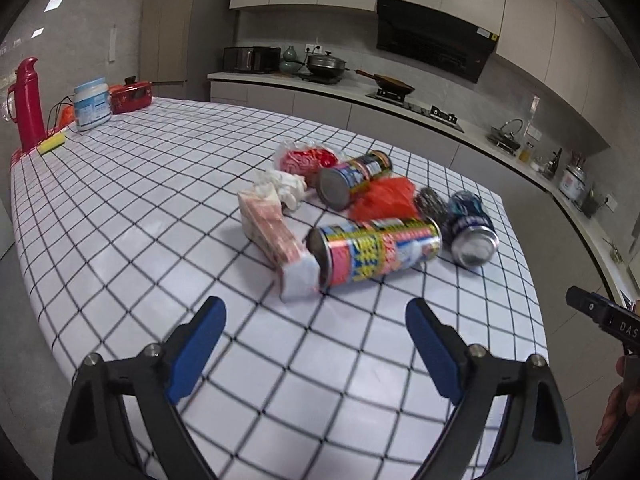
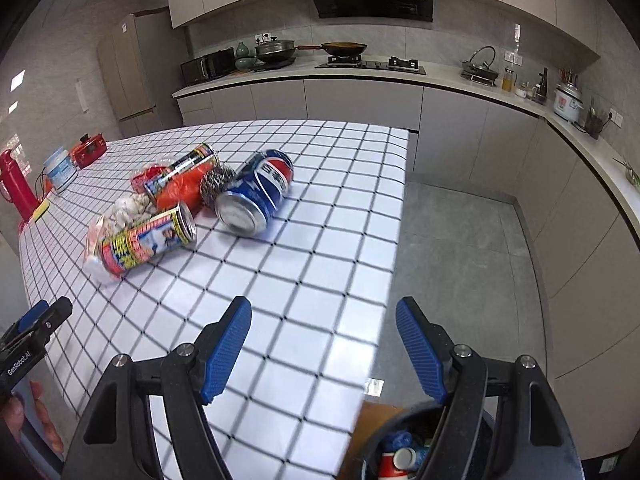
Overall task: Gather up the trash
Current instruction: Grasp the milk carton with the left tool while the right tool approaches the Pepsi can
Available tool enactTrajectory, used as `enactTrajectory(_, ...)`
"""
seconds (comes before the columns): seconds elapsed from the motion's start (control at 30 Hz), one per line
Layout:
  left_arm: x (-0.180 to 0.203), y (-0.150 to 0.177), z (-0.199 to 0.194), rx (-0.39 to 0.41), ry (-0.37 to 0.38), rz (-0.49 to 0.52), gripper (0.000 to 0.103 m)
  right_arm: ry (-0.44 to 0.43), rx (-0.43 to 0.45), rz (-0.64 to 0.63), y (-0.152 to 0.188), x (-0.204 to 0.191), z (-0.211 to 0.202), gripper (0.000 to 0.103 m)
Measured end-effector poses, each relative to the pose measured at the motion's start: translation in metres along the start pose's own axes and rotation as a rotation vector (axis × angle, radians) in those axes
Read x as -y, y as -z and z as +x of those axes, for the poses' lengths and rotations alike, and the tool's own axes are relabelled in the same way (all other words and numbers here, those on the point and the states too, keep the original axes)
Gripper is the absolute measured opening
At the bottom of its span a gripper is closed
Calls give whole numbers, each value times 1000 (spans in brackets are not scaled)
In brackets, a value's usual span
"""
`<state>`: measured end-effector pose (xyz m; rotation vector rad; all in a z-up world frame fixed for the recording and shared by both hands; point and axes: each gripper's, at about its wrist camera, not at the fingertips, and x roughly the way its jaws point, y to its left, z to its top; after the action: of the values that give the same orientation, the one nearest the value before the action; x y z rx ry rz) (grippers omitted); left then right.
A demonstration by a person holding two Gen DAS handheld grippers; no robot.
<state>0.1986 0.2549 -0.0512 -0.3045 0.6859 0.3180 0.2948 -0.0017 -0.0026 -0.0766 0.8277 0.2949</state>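
Note:
Trash lies in a pile on the checked table [image 1: 120,208]: a colourful can [image 1: 380,250] on its side, a pink tissue pack [image 1: 276,240], a second printed can [image 1: 354,178], a crushed blue Pepsi can [image 1: 472,228], a steel scourer [image 1: 430,204], an orange bag [image 1: 384,198], crumpled white paper [image 1: 284,186] and a red-and-white wrapper [image 1: 306,158]. My left gripper [image 1: 316,344] is open and empty, just short of the colourful can. My right gripper [image 2: 324,344] is open and empty over the table's right edge, short of the Pepsi can [image 2: 256,192]. A bin [image 2: 400,452] with trash sits below it.
A red thermos [image 1: 28,104], a yellow sponge [image 1: 52,145], a white tub [image 1: 92,104] and a red appliance [image 1: 130,98] stand at the table's far left. Grey floor [image 2: 460,248] lies right of the table. Kitchen counters [image 2: 360,70] run behind and along the right.

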Motion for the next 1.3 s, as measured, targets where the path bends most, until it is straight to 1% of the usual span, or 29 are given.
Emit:
enactTrajectory(0.07,-4,-11,15,-10,8,5,92,1,1,-2,-12,-11,9,77)
enactTrajectory(0.17,-10,-19,34,-37,22,17,87,0,0,-2,-29,-26,24,76)
enactTrajectory(0.23,-18,-24,44,-50,27,8,86,4,-1,-1,-37,-34,32,76)
enactTrajectory(0.33,-29,-34,56,-60,39,-28,86,12,-6,5,-44,-39,43,77)
enactTrajectory(0.4,-33,-41,65,-76,49,-36,82,20,-14,12,-49,-42,52,76)
enactTrajectory(0.57,-38,-54,84,-107,72,-15,77,27,-26,32,-58,-48,68,76)
enactTrajectory(0.7,-46,-62,93,-145,90,15,64,28,-31,38,-66,-53,78,76)
enactTrajectory(0.8,-56,-60,96,-171,136,30,54,24,-26,44,-71,-56,82,77)
enactTrajectory(0.83,-58,-61,94,-171,136,36,51,24,-26,45,-72,-56,83,77)
enactTrajectory(0.87,-59,-61,92,-171,127,52,41,22,-29,46,-74,-58,86,76)
enactTrajectory(0.9,-59,-60,91,-175,122,71,36,21,-32,45,-76,-60,88,76)
enactTrajectory(0.97,-61,-59,89,-186,124,91,32,23,-36,45,-78,-62,93,76)
enactTrajectory(1.1,-63,-56,94,-209,120,100,32,30,-51,42,-83,-66,105,76)
enactTrajectory(1.17,-63,-54,100,-225,131,94,32,30,-64,49,-85,-66,113,76)
enactTrajectory(1.3,-61,-50,104,-230,139,112,32,38,-84,53,-86,-66,125,76)
